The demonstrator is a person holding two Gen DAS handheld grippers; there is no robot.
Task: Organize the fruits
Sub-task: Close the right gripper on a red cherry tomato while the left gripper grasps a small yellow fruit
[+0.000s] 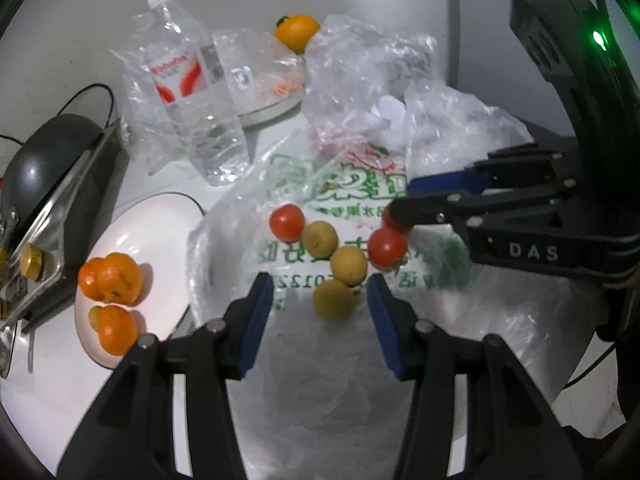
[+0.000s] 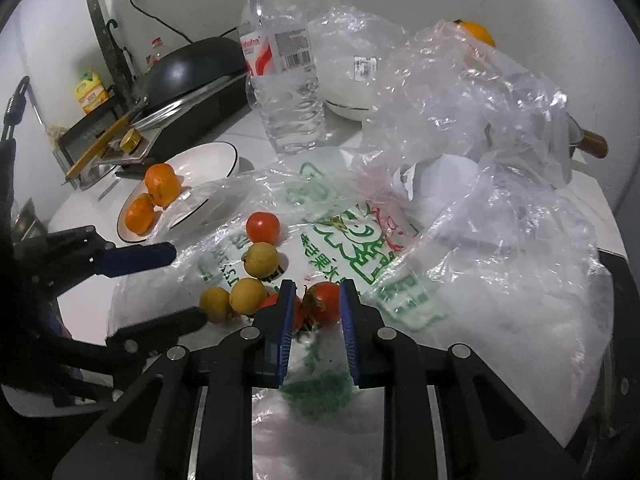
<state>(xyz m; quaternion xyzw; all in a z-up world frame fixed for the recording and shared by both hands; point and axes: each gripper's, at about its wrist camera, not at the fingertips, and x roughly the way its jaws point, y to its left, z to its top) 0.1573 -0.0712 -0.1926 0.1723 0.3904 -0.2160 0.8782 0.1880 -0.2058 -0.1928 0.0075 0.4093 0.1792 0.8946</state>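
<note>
left hand-held gripper [image 1: 320, 292] open, right hand-held gripper [image 2: 316, 300] clamped

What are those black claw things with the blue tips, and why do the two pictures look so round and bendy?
Those are two hand-held grabbers that a person squeezes, one in each hand. Each carries a small wide-eyed camera, which bends the picture. One picture looks along the left gripper, the other along the right gripper.

On the printed plastic bag lie small red tomatoes and round yellow fruits. The white plate holds small orange mandarins. A clear plastic water bottle stands behind.

The right jaws are shut on one red tomato. The left jaws are open around the nearest yellow fruit, not pinching it.
</note>
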